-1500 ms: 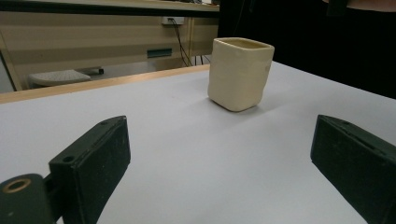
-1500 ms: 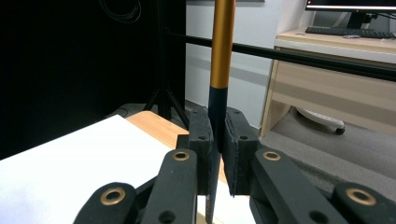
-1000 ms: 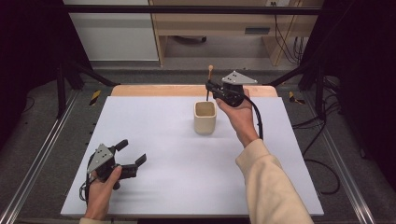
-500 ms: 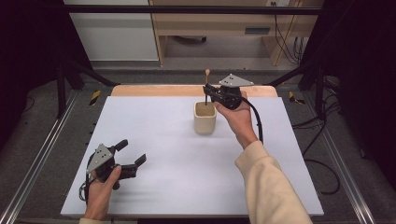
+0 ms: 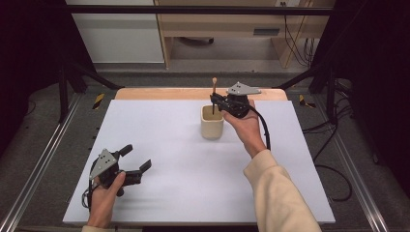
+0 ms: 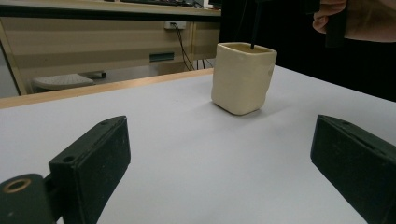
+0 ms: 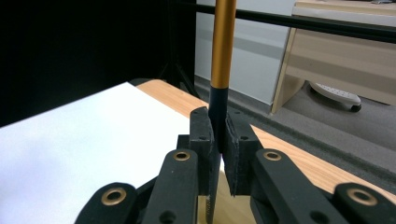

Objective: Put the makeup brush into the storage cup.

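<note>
High view — brush (image 5: 213,94) stands upright in cream cup (image 5: 212,126).

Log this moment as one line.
right gripper: shut on brush, above cup | left gripper: open, idle on table

cups: 1 (image 5: 212,123) | brushes: 1 (image 5: 213,90) | tools: 2 (L (image 5: 136,162), R (image 5: 216,100))

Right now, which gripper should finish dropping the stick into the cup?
Right. The right gripper is shut on the black-and-gold stick, upright with its lower end inside the cream cup. The left gripper sits open and empty near the white table's front edge, well away from the cup.
</note>
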The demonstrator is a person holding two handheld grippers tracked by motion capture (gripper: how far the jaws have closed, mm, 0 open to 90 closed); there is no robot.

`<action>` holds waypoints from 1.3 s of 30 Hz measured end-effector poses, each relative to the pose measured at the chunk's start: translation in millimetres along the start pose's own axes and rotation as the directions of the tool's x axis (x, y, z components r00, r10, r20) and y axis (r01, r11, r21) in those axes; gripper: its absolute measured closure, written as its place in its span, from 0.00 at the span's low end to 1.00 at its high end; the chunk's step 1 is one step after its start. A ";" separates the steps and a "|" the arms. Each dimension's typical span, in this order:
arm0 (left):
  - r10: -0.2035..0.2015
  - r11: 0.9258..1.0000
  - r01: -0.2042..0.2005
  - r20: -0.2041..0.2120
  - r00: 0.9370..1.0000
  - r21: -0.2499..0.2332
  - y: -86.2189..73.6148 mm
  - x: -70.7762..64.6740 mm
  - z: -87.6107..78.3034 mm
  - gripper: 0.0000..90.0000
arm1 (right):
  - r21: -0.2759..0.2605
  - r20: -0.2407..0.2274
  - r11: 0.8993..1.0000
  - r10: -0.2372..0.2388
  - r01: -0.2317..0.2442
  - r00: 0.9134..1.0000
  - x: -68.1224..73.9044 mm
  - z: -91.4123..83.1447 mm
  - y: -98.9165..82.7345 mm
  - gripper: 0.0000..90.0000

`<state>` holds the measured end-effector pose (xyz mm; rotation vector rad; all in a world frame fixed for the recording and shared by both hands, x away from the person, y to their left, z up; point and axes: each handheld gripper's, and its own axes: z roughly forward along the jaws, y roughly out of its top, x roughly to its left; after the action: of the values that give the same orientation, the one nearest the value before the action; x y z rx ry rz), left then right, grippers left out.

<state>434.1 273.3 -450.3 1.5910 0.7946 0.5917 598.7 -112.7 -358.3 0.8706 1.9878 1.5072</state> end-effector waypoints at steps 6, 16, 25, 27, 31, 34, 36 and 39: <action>0.004 1.000 -0.004 0.007 1.000 0.002 -0.1 -0.7 0.4 0.05 | 0.007 -0.001 1.000 0.008 -0.008 1.000 -0.5 0.3 -4.5 0.92; 0.001 1.000 -0.001 0.012 1.000 -0.007 0.1 -0.7 0.0 0.05 | 0.019 -0.007 1.000 0.014 -0.014 1.000 -0.7 -0.3 -9.0 0.92; 0.009 1.000 -0.009 0.009 1.000 -0.004 0.6 -0.8 -0.5 0.05 | 0.021 -0.008 1.000 0.012 -0.011 1.000 -0.1 1.0 -10.5 0.92; 0.010 1.000 -0.010 0.009 1.000 -0.004 0.6 -0.7 -0.6 0.05 | 0.024 -0.010 1.000 0.015 -0.015 1.000 0.5 0.7 -10.8 0.92; 0.010 1.000 -0.010 0.010 1.000 -0.004 0.6 -1.0 -0.5 0.05 | 0.025 -0.009 1.000 0.014 -0.014 1.000 0.5 0.5 -12.6 0.92; 0.012 1.000 -0.012 0.011 1.000 -0.004 0.7 -1.1 -0.5 0.05 | 0.024 -0.004 1.000 0.018 -0.018 1.000 0.1 0.4 -16.0 0.92; 0.011 1.000 -0.011 0.011 1.000 -0.004 0.6 -1.0 -0.5 0.05 | 0.026 -0.004 0.999 0.020 -0.020 1.000 0.0 0.1 -17.2 0.92; 0.010 1.000 -0.010 0.012 1.000 -0.003 0.5 -0.8 -0.5 0.05 | 0.029 -0.001 0.999 0.019 -0.019 1.000 -2.0 -1.3 -23.4 0.92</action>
<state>433.3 273.0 -449.6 1.5950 0.7770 0.5903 594.6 -119.4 -380.5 0.9025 2.0121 1.4937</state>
